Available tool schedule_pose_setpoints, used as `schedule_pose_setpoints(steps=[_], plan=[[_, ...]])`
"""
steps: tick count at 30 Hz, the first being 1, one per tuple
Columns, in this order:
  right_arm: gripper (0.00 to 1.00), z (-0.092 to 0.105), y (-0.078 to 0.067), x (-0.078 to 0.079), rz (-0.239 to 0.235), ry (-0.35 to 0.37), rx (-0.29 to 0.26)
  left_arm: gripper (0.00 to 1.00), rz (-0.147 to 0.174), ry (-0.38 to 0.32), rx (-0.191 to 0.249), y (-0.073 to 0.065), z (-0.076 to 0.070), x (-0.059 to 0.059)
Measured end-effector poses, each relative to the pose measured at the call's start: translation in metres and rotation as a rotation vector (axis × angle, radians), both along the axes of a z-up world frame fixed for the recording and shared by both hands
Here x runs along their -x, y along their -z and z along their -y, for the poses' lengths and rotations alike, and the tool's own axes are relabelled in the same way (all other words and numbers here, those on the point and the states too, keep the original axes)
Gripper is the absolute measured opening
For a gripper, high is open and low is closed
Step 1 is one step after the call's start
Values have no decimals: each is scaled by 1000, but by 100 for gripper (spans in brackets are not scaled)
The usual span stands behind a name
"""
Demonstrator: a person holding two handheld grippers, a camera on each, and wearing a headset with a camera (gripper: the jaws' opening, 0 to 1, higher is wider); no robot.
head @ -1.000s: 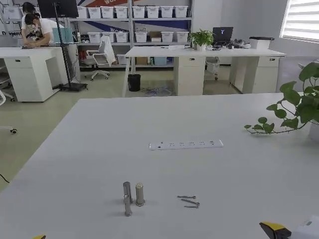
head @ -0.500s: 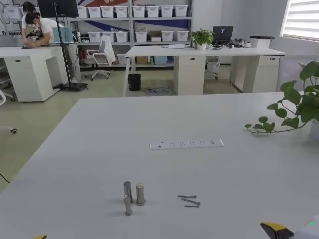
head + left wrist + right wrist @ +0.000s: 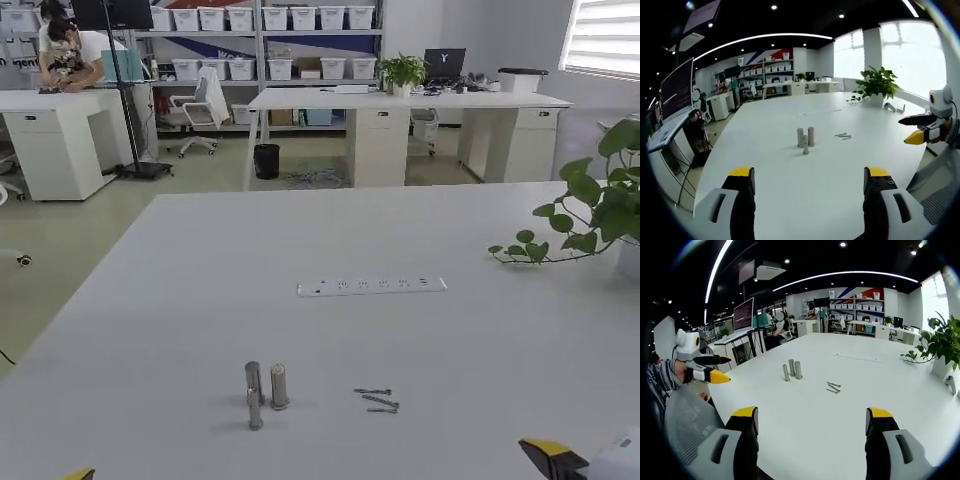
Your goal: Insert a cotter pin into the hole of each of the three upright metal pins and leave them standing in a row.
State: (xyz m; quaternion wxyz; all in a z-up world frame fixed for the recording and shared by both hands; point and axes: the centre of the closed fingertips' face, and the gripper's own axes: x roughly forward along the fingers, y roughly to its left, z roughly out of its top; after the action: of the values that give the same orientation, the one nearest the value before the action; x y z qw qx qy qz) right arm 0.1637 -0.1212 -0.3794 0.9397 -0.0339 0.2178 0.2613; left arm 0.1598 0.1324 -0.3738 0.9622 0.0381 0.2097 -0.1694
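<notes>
Left gripper (image 3: pixel 810 174) and right gripper (image 3: pixel 812 414) hang wide open and empty at a white workbench (image 3: pixel 420 230), three metal pins (image 3: pixel 262 392) clustered ahead of both, cotter pins (image 3: pixel 377 401) loose nearer the right one, shelved bins (image 3: pixel 279 17) beyond

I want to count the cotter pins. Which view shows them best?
Head view: seen from above, the cotter pins lie separate, right of the metal pins. Both gripper views show them low, small and bunched.

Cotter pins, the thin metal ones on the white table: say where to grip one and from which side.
Pinch the nearest thin metal cotter pin across its shaft, straight down from above, probably with the right gripper: it lies flat on the white table, close beside two others.
</notes>
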Motion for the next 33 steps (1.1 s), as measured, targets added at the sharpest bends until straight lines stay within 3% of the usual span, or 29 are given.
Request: schedule_pose_setpoints(steps=[4, 12, 21, 30, 31, 33], plan=[[87, 0, 1, 0, -4, -4, 5, 86, -7, 11, 1, 2, 2, -1], [87, 1, 1, -3, -8, -9, 7, 79, 2, 42, 6, 3, 6, -17], [83, -2, 0, -10, -11, -26, -6, 62, 8, 70, 28, 12, 13, -49], [77, -11, 0, -26, 0, -54, -14, 53, -1, 110, 9, 22, 22, -86], [77, -12, 1, -28, -1, -58, -15, 53, 13, 112, 23, 22, 24, -92], [77, -14, 3, -30, -5, -63, -11, 51, -3, 119, 53, 25, 29, -98]])
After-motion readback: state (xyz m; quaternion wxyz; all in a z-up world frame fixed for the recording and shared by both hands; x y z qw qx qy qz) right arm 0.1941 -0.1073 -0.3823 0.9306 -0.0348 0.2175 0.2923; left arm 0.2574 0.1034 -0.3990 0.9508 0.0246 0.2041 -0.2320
